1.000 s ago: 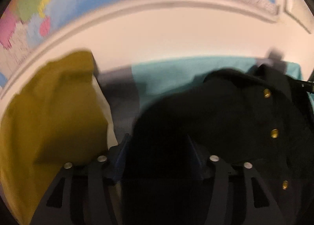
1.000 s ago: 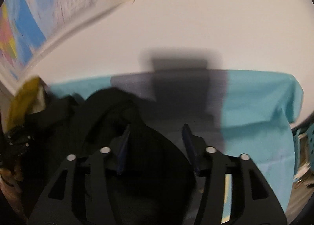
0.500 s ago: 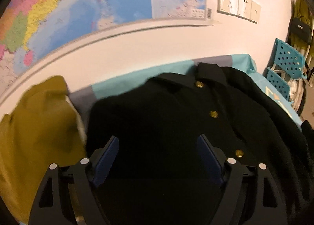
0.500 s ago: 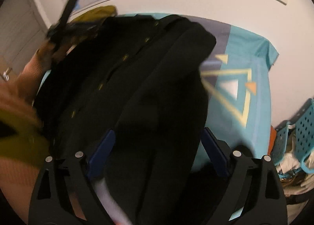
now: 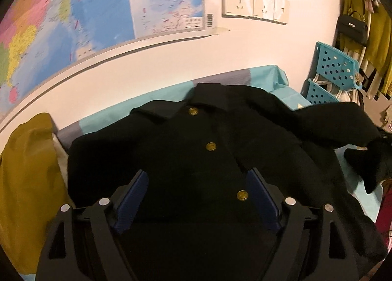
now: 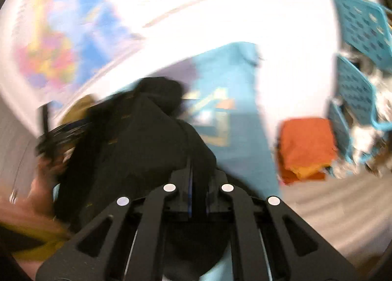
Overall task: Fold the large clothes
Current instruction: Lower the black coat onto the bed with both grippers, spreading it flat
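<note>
Jacket: black jacket w/ gold buttons lies front-up, collar toward the wall, spread over a teal sheet – what the sheet covers, can't tell.
Sleeve: one black sleeve is raised off the sheet at the right side of the left wrist view, running toward the frame edge.
Left gripper: left gripper hovers over the jacket's lower front; blue fingers stand wide apart, nothing pinched – third button shows just inside the right-hand one.
Right gripper: right gripper has its fingers closing, almost together, w/ black fabric of the jacket between them; view is motion-blurred.
Left of jacket: mustard-yellow cloth bunched just beside it, touching or not – can't tell.
Wall: map taped up, three white sockets to its right.
Right side: teal perforated baskets stacked near the sheet's corner; orange folded cloth lower down in the right wrist view.
Person: a hand appears blurred at the left edge of the right wrist view, near the jacket.
</note>
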`<state>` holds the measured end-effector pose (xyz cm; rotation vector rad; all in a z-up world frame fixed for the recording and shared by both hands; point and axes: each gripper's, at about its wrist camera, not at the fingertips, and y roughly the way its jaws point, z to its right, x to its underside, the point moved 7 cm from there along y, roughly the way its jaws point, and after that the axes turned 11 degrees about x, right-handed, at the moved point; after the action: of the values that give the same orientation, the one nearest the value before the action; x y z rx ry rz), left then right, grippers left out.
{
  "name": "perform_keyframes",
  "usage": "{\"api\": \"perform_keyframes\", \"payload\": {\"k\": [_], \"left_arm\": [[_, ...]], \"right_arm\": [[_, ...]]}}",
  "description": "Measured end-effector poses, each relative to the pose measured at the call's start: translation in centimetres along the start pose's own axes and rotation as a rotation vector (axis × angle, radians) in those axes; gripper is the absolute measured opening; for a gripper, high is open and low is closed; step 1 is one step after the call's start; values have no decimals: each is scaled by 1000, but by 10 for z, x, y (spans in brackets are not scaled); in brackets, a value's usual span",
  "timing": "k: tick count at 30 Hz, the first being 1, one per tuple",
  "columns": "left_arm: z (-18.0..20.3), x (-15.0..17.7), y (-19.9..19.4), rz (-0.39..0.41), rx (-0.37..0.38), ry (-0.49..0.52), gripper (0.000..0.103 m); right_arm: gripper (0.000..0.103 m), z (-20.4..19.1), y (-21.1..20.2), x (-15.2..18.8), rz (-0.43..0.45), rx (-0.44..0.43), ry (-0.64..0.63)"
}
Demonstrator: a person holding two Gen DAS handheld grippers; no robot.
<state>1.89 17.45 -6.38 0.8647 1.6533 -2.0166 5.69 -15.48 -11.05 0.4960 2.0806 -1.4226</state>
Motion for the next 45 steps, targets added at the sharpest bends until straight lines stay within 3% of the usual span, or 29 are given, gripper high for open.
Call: {"api": "perform_keyframes", "payload": {"k": [2, 3, 4, 7, 11, 15, 17, 18, 19, 22, 24, 25, 26, 30, 32, 33, 34, 37, 39, 42, 44, 45], "left_arm": [[4, 0, 5, -10, 0, -10, 81], [6, 1, 7, -17, 2, -15, 81], [7, 3, 8, -21, 0, -17, 81], [10, 7, 7, -28, 2, -7, 81], [14, 9, 6, -25, 0, 8, 81], [25, 7, 13, -32, 41, 6, 81], [36, 7, 17, -42, 60, 15, 81], [40, 7, 18, -45, 65, 22, 81], [46, 8, 18, -46, 72, 30, 81], [57, 9, 14, -39, 91, 54, 81], [60, 10, 10, -33, 97, 64, 82], [60, 10, 8, -31, 101, 66, 82], [61, 10, 8, -29, 105, 67, 82], [62, 11, 11, -36, 115, 56, 82], [63, 12, 15, -46, 114, 54, 82], [64, 12, 15, -49, 114, 56, 82], [65, 12, 15, -50, 114, 58, 82], [67, 12, 13, -46, 121, 63, 82], [68, 11, 11, -39, 119, 65, 82], [69, 12, 12, -40, 127, 57, 82], [70, 13, 13, -44, 130, 60, 82], [71, 14, 14, -46, 131, 60, 82]], "right_arm": [[30, 16, 17, 9, -49, 47, 47], [58, 25, 21, 10, -59, 73, 66], [66, 32, 14, 13, -19, 76, 93], [75, 26, -22, 20, 82, -14, 111], [93, -12, -59, 42, 154, -60, -90], [91, -45, -33, 80, 113, 120, -358], [72, -49, -19, 83, 83, 160, -395], [51, -46, -17, 83, 72, 158, -388], [24, -44, -20, 79, 55, 121, -346], [18, -32, -57, 65, 63, -141, -113], [18, -26, -89, 57, 94, -394, 57], [18, -20, -102, 56, 108, -468, 110], [18, -13, -106, 59, 105, -463, 131], [37, 28, -66, 92, -54, -158, 191], [52, 42, -59, 100, -67, -46, 206], [65, 46, -64, 100, -34, -8, 202], [76, 44, -71, 99, 4, 17, 185], [88, 15, -98, 93, 115, -13, 77], [96, 0, -103, 90, 153, 14, -8], [97, -33, -101, 96, 164, 20, -171], [96, -47, -78, 103, 121, 102, -270], [83, -42, -64, 107, 81, 129, -281]]}}
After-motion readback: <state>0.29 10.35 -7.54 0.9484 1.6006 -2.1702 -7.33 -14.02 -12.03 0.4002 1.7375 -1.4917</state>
